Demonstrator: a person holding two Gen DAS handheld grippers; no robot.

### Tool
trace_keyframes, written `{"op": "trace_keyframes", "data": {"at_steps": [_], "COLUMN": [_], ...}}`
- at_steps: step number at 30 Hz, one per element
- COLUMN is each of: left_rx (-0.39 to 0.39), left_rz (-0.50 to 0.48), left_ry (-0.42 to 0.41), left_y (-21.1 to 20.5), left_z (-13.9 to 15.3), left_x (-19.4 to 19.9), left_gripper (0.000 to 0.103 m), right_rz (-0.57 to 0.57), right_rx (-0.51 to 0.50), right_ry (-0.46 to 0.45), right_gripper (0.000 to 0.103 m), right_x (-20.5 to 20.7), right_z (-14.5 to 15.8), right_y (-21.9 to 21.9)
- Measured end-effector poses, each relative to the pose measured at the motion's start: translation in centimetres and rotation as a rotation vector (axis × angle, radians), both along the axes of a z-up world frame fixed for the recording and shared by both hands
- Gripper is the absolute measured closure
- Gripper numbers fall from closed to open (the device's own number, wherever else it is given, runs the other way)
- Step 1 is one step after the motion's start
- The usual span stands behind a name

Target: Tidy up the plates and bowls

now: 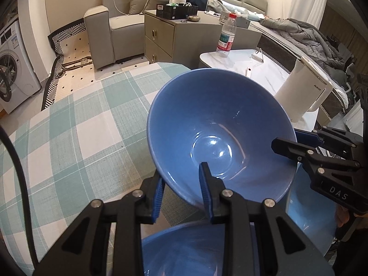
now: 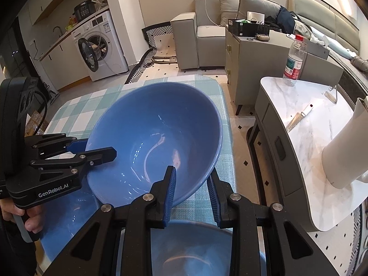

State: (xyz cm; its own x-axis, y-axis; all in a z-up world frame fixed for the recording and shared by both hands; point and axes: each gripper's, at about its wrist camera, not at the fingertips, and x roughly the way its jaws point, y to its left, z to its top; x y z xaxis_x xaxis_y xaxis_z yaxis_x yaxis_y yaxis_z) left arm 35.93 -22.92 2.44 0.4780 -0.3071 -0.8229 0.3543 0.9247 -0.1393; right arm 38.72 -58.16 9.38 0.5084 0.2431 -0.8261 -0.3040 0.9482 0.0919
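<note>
A blue bowl (image 1: pixel 220 126) (image 2: pixel 151 138) hangs tilted above the checked tablecloth (image 1: pixel 80 126), its opening turned toward both cameras. My left gripper (image 1: pixel 182 193) (image 2: pixel 96 149) is shut on its near rim, one blue pad inside and one outside. My right gripper (image 2: pixel 192 195) (image 1: pixel 289 141) is shut on the rim at the opposite side in the same way. Directly beneath lies a second blue bowl (image 1: pixel 184 253) (image 2: pixel 191 253), partly hidden by the gripper bodies. A blue plate (image 1: pixel 306 218) (image 2: pixel 69 214) lies beside it under the held bowl.
A marble side table (image 2: pixel 299 96) stands to the right with a white kettle (image 1: pixel 301 94) (image 2: pixel 345 151), a water bottle (image 1: pixel 226 35) (image 2: pixel 294 59) and a knife (image 2: pixel 299 117). A grey cabinet (image 1: pixel 165 32) and an armchair (image 1: pixel 115 23) stand beyond the table's far edge.
</note>
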Motion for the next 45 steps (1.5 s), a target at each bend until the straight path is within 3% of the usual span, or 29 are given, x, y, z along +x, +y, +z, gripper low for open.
{"op": "trace_keyframes", "data": {"at_steps": [20, 45], "left_rx": [-0.017, -0.043], "left_rz": [-0.002, 0.013], "left_ry": [-0.079, -0.183], "left_y": [0.3, 2.4], "left_z": [3.2, 8.0], "left_x": [-2.0, -7.4], "left_gripper": [0.075, 0.075], "right_rz": [-0.004, 0.02], "right_rx": [-0.01, -0.003], "right_ry": [-0.076, -0.181], "right_gripper": [0.075, 0.075], "right_x": [-2.3, -7.9], "right_z": [3.3, 8.8], "right_y": [0.2, 1.9]}}
